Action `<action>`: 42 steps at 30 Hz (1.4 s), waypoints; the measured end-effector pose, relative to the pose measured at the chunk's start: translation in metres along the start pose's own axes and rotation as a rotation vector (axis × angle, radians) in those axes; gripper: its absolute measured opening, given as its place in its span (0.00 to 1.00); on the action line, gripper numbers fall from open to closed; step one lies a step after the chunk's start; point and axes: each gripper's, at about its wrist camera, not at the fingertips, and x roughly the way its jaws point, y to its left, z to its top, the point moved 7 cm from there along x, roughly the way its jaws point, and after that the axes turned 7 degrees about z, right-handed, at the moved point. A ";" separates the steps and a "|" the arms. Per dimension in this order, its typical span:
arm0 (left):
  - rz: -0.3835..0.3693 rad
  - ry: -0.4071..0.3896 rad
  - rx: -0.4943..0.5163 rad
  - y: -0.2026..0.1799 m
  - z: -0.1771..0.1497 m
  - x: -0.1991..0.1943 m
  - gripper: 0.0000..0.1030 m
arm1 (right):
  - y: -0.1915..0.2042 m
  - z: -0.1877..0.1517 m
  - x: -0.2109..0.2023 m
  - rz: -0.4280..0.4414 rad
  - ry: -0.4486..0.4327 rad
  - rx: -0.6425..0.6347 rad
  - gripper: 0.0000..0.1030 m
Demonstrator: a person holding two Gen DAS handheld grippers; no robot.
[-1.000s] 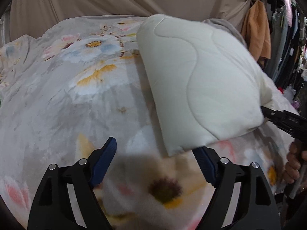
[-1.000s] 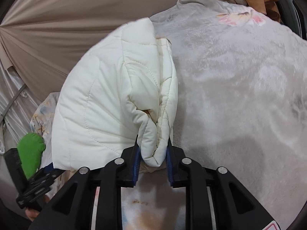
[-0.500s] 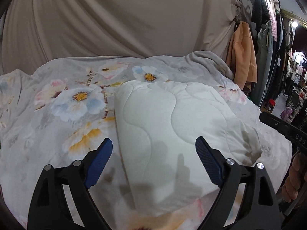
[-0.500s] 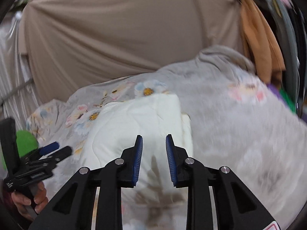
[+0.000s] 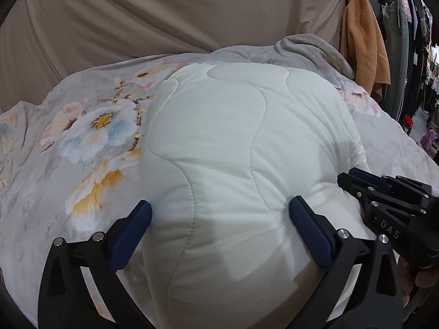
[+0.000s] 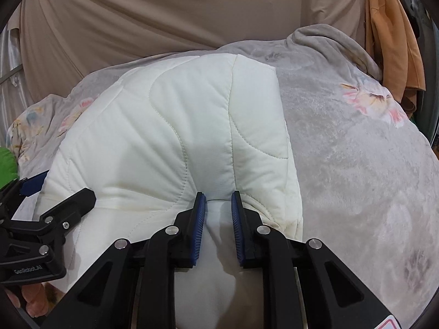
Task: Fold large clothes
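On the flowered blanket (image 5: 90, 148), folded white jacket (image 5: 238, 164); left gripper (image 5: 219, 219) spreading wide, right gripper (image 6: 218, 211) narrowing (both pinching nothing)

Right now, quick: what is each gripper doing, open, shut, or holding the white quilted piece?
Left gripper: jaws opening wide, straddling the folded white quilted garment, not gripping it.
Right gripper: jaws closing, garment fabric bulging between them, pads not visibly pressing.

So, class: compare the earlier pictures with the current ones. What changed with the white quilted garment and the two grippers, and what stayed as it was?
The white quilted garment, earlier held up by the right gripper, now lies folded on the floral blanket. That gripper let go and is closing, pads not pressing. The left gripper is opening, straddling the garment. Blanket, beige curtain and orange garment unchanged.
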 end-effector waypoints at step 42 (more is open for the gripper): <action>-0.489 0.005 -0.189 0.031 0.049 -0.022 0.70 | 0.015 0.049 -0.028 0.465 0.004 0.212 0.30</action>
